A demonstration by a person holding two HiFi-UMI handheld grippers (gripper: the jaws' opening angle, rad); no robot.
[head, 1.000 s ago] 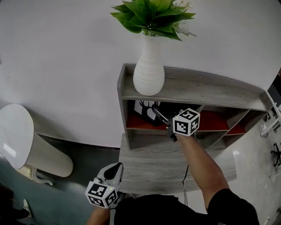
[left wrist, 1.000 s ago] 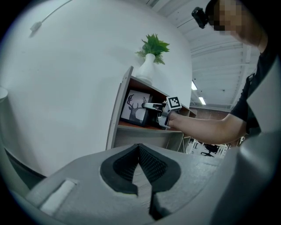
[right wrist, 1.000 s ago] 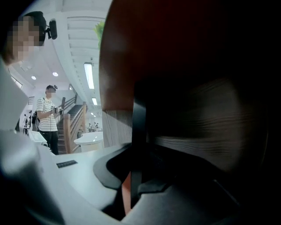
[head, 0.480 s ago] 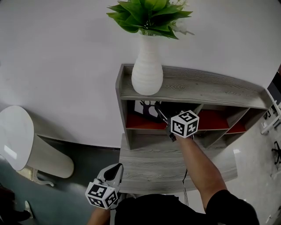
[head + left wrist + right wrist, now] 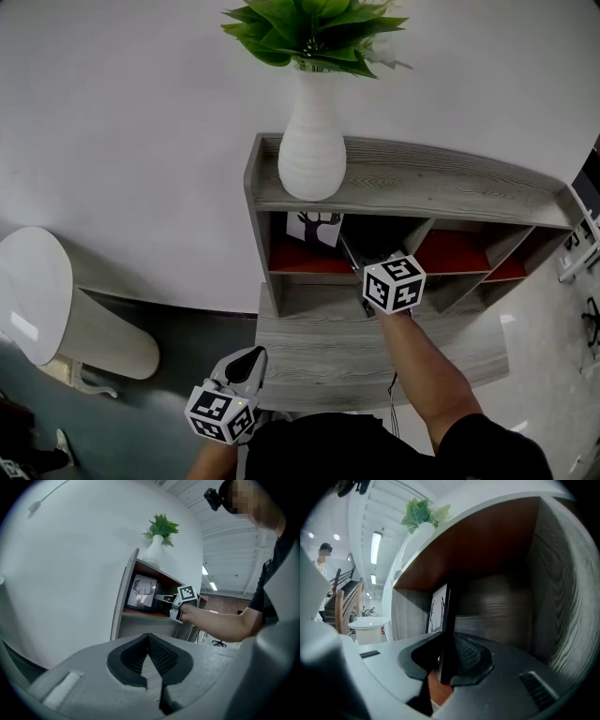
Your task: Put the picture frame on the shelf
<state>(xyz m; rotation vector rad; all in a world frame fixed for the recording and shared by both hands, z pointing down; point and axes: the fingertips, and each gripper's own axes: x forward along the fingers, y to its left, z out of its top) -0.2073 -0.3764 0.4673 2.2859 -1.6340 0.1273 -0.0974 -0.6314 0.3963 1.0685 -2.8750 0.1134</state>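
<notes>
The picture frame, black-edged with a black deer print on white, stands upright on the red floor of the grey shelf's left compartment. My right gripper reaches into that compartment. Its jaws are opening, and the frame's dark edge stands between them with a gap at the left pad. From the left gripper view the frame shows face-on inside the shelf. My left gripper hangs low at the left, shut and empty, well away from the shelf.
A white ribbed vase with green leaves stands on the shelf top, above the frame's compartment. A lower wooden ledge juts out under my right arm. A white round table stands at the left by the wall.
My right gripper has drawn back a little toward me and its jaws have loosened from the frame, which stays standing in the compartment. The left gripper has hardly moved.
</notes>
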